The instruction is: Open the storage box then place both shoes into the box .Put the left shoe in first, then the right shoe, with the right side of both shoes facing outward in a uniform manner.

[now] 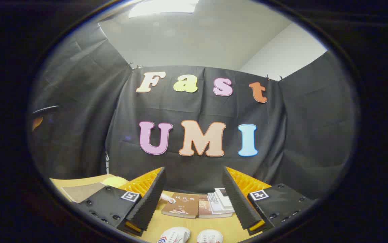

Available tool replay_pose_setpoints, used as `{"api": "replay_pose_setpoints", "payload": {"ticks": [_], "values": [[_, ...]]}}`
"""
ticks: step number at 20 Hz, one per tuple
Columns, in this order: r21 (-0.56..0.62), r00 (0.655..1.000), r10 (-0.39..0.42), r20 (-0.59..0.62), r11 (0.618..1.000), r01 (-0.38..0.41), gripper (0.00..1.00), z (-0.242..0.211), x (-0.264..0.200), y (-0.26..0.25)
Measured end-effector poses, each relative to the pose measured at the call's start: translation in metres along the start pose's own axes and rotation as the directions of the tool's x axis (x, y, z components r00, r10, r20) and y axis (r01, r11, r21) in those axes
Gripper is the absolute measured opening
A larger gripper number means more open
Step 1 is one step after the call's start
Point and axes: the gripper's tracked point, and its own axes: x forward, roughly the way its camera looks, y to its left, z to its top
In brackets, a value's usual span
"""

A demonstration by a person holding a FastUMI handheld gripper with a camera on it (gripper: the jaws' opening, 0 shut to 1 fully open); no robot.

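**Gripper high, shoes below the fingers**

The gripper (194, 197) hangs with fingers wide apart, holding nothing. Two white shoes (191, 235) lie side by side on the wooden table (220, 227), low between the fingers, toes pointing toward the books (199, 204) beyond. No storage box is in sight.

Bright overhead light, strong fisheye bowing.

A brown book (181, 205) lying on the surface (156, 226) beyond the spread fingers of the tool (194, 197) carries printed cover characters too small to read; square black-and-white coded markers (129, 196) sit on each finger mount.
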Motion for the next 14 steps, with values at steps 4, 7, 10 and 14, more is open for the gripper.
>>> {"api": "replay_pose_setpoints", "payload": {"ticks": [4,7,10,14], "values": [[0.004,1.0,0.011,-0.004,1.0,-0.011,1.0,-0.0001,-0.0002,0.0039],[0.015,1.0,0.014,-0.008,1.0,-0.014,1.0,0.0001,-0.0004,0.0011],[0.007,1.0,0.016,0.0,1.0,-0.016,1.0,0.0029,-0.0005,-0.0023],[0.016,1.0,0.017,0.005,1.0,-0.017,1.0,0.0056,-0.0024,-0.0059]]}}
